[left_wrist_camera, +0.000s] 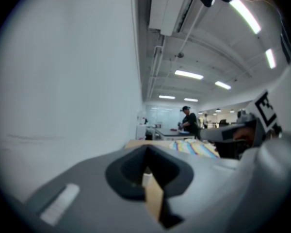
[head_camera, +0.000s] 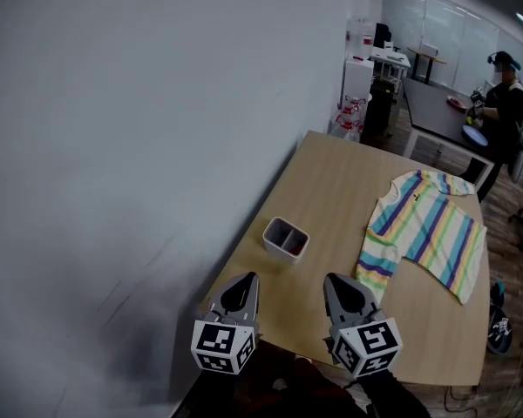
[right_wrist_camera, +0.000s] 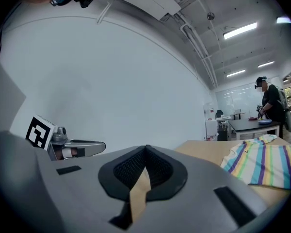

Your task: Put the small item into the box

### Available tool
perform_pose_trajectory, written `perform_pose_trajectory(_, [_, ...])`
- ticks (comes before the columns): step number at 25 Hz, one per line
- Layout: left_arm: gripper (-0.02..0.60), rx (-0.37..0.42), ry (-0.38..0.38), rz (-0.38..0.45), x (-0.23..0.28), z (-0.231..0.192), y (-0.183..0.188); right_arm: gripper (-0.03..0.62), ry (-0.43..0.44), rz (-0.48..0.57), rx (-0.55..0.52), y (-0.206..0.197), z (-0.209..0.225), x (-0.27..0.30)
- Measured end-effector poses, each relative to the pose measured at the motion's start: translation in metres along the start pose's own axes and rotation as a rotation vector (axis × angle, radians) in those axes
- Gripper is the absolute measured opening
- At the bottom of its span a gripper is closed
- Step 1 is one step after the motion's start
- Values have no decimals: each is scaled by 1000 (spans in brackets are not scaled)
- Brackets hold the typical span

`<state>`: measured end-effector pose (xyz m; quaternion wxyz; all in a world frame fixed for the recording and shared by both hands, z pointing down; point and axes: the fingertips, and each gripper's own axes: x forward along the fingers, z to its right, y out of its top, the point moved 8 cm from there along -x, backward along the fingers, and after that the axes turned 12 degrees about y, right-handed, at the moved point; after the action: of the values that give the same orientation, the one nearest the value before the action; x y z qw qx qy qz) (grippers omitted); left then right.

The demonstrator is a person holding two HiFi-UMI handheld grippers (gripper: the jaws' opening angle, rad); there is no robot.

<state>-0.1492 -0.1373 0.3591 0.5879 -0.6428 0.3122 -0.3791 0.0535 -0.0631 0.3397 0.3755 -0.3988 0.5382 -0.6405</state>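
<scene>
A small grey open box (head_camera: pixel 284 237) stands on the wooden table (head_camera: pixel 331 190), near its left edge by the wall. Something small and reddish shows inside it; I cannot tell what it is. My left gripper (head_camera: pixel 243 279) and right gripper (head_camera: pixel 338 280) hover side by side over the table's near edge, short of the box. Both are shut with nothing between the jaws. In the left gripper view the jaws (left_wrist_camera: pixel 146 152) meet in a closed seam. The right gripper view shows the same closed seam (right_wrist_camera: pixel 145 152), with the left gripper (right_wrist_camera: pixel 72 147) beside it.
A striped T-shirt (head_camera: pixel 427 229) lies spread on the right half of the table. A white wall (head_camera: pixel 139 146) runs along the table's left side. Farther back a person (head_camera: pixel 506 103) stands at a dark table (head_camera: pixel 440 111), with white furniture (head_camera: pixel 359 81) nearby.
</scene>
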Motion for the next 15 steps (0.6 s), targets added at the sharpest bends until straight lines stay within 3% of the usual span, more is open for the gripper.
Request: perform_pose_trajectory(15, [2,-6,10,28,-61,12,-2,8,36,20,-14,-1,-36,-45])
